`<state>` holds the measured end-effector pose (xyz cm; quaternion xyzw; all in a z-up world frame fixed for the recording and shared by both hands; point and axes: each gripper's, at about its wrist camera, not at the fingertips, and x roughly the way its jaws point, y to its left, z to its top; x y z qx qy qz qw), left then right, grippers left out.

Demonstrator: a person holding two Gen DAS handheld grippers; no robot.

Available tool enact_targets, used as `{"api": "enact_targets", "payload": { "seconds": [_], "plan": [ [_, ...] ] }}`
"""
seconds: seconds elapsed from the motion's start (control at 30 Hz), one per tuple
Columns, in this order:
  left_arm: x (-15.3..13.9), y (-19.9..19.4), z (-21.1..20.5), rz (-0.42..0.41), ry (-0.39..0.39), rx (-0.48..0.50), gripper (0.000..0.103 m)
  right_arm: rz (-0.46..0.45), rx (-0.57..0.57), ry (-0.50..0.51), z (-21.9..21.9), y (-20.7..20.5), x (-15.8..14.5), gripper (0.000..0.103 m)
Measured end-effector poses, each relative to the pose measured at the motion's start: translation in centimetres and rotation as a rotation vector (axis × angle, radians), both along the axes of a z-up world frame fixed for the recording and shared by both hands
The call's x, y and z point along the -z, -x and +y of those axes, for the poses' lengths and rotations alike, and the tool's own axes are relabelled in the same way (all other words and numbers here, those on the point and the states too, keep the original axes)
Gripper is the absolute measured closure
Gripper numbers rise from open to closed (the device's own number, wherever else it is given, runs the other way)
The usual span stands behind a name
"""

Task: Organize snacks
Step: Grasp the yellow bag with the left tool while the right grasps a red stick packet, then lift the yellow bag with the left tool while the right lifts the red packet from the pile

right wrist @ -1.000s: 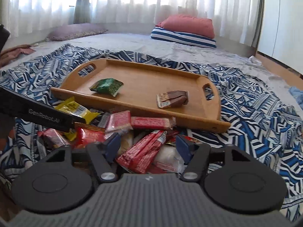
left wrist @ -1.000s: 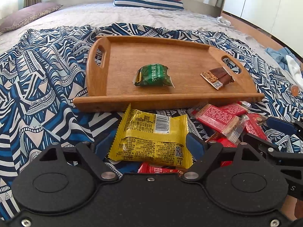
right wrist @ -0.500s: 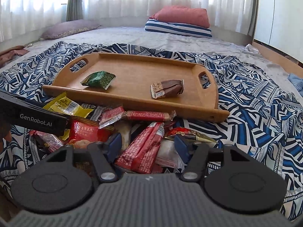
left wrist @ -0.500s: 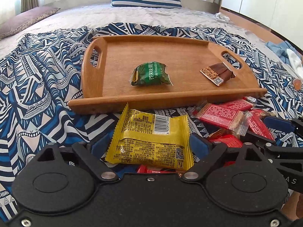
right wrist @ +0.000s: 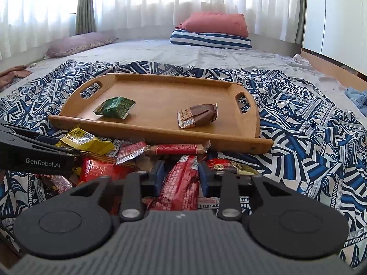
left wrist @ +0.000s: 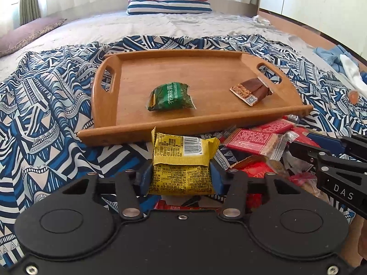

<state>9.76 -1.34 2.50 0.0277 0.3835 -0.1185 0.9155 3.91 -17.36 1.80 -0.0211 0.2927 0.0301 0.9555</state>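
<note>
My left gripper [left wrist: 180, 180] is shut on a yellow snack packet [left wrist: 182, 160], squeezing it just in front of the wooden tray [left wrist: 206, 123]. My right gripper [right wrist: 181, 178] is shut on a red snack bar [right wrist: 181, 183] in the pile of red snacks [right wrist: 137, 155]. On the tray lie a green packet [left wrist: 170, 97] and a brown chocolate bar [left wrist: 251, 89]; both also show in the right wrist view: green packet [right wrist: 114, 106], brown bar [right wrist: 199, 114]. The left gripper with the yellow packet [right wrist: 88, 141] shows at the left of the right wrist view.
The tray [right wrist: 160, 133] rests on a blue patterned cloth [left wrist: 45, 114] spread over a bed. More red wrapped snacks [left wrist: 254, 137] lie right of the yellow packet. Pillows [right wrist: 213, 29] lie at the far end. The right gripper's body [left wrist: 332, 167] enters from the right.
Both grippers have closed: the left on the yellow packet, which now bulges between the fingers, and the right on the red bar. Both views sit a little lower and closer.
</note>
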Motion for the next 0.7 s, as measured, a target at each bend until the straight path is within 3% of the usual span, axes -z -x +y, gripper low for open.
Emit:
{"api": "enact_targets", "payload": {
  "seconds": [0.37,0.53,0.7],
  "plan": [
    [-1.5,0.3,0.9,-0.024,0.015,-0.026,0.055,-0.015,-0.013,0.015,-0.2,1.2,-1.1,0.072],
    [-1.3,0.4,1.2,-0.014,0.02,-0.033,0.055,0.03,-0.034,0.066,0.3,1.0,-0.6,0.063],
    [-1.3,0.5,1.5,-0.008,0.021,-0.037,0.055,0.048,-0.042,0.14,1.0,0.8,-0.2,0.063]
  ]
}}
